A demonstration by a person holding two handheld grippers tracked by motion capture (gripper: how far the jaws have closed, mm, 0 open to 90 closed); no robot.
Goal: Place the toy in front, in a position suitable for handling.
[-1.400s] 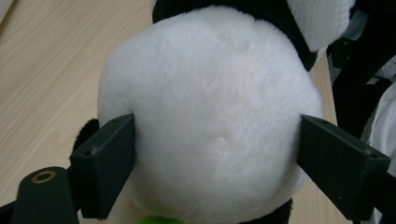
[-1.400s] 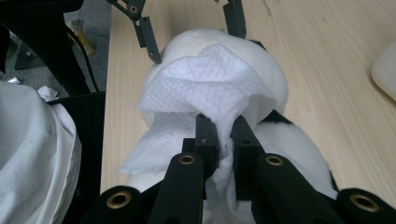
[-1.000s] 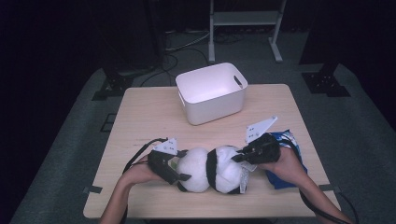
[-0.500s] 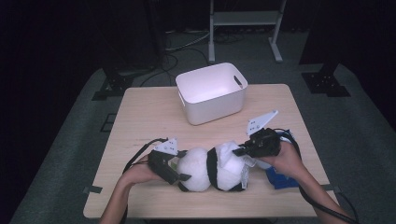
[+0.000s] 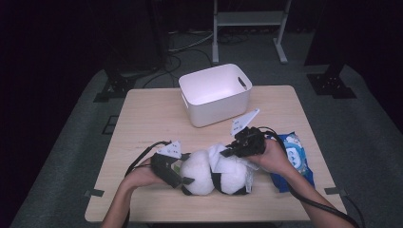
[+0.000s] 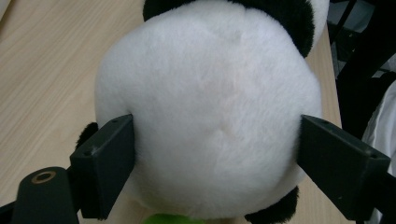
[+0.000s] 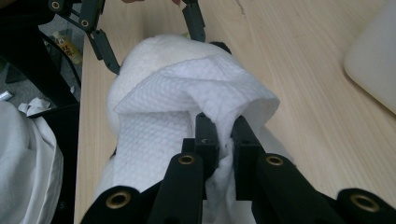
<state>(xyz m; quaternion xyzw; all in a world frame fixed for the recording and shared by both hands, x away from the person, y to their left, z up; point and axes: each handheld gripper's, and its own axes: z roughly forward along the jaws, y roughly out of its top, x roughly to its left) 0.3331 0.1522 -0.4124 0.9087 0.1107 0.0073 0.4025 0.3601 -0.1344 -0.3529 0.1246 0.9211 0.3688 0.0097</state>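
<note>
Dark floor and black stands ring a pale wooden table (image 5: 142,123), its grain running smooth and matte. Near the far edge stands a white plastic bin (image 5: 216,95), rectangular with rounded corners and a slot handle. At the near edge lies a plush panda (image 5: 211,172), soft short fur, white with black patches; its long axis runs left to right along the table's front, the round white end toward the left gripper (image 6: 212,165). That gripper's jaws stand wide and press into the fur on both sides. The right gripper (image 7: 224,135) is pinched together on a white wipe (image 7: 187,102), a dimpled, crumpled sheet draped over the panda's top. Beside the right hand (image 5: 273,156) lies a glossy blue wipe pack (image 5: 297,154), flat and oblong.
</note>
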